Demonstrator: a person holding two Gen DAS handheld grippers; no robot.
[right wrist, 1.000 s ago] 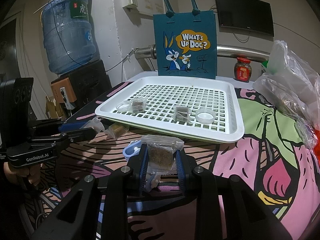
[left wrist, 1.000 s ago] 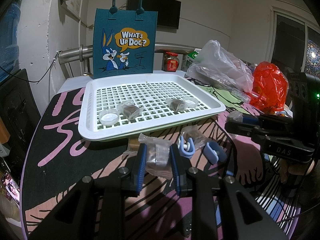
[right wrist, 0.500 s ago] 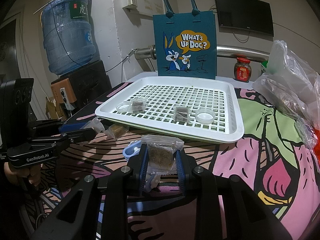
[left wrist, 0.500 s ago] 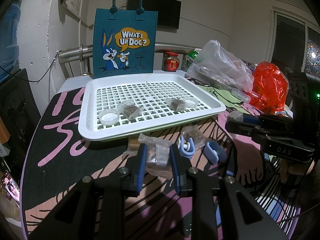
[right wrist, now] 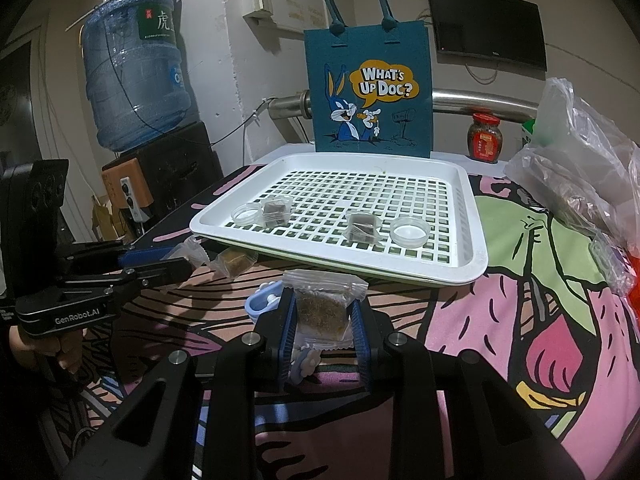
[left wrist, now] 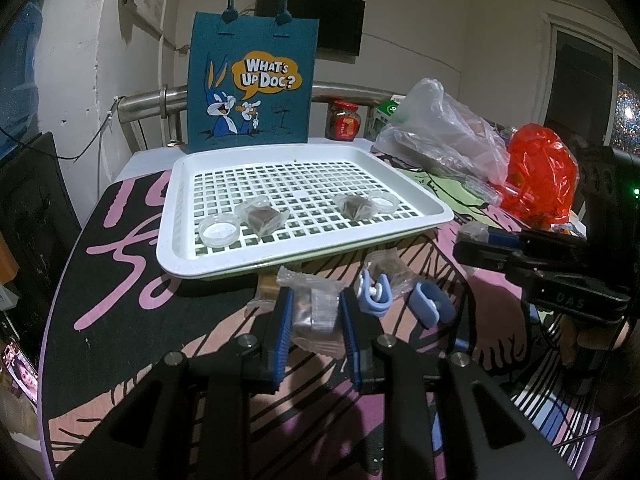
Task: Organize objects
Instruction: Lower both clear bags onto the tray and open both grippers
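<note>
Left gripper (left wrist: 314, 314) clenched on a clear-wrapped packet (left wrist: 316, 312), lower centre, before the white tray (left wrist: 176, 240). Right gripper (right wrist: 322, 316) clenched on a brown-filled sachet (right wrist: 320, 308), lower centre.

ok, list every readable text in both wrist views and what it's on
"WHAT'S UP DOC?": teal tote bag behind the white tray.
"GenRobot.AI": body of the left gripper, seen from the right wrist.
"DAS": body of the right gripper, seen from the left wrist; maybe only part of a word.
"虎": green label on the water jug; the rest is unreadable.
Red jar label: too blurred.
</note>
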